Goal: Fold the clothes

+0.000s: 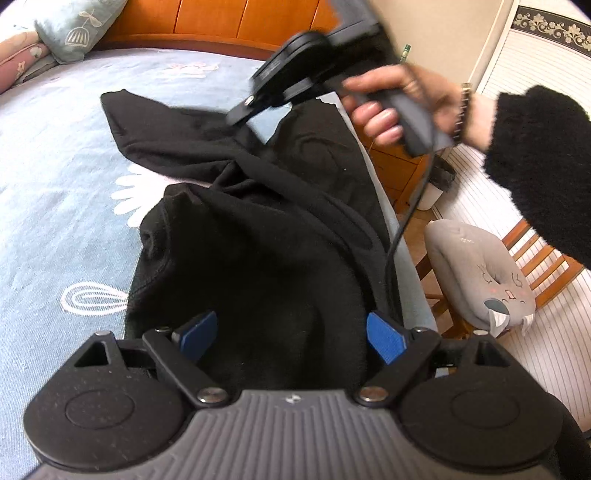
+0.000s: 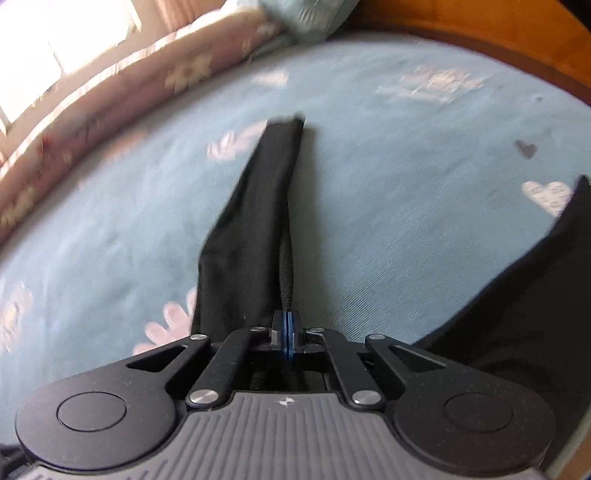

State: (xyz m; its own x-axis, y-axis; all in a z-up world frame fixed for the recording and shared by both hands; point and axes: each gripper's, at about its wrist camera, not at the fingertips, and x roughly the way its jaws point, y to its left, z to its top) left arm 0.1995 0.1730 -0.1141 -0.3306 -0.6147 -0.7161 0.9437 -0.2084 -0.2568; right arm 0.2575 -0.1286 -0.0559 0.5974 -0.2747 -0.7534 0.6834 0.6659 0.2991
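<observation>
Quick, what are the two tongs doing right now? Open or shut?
Left tongs: open over the black garment, gripping nothing.
Right tongs: shut; whether they pinch the black sleeve cannot be told.

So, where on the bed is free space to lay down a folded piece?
Free: the blue bedspread between the black garment and the pillows, also beyond its sleeve. Crowded: the bed's right edge, where the garment lies.

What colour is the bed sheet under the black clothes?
The bed sheet is light blue with white flower and whisk shapes; the left wrist view shows it best.
</observation>
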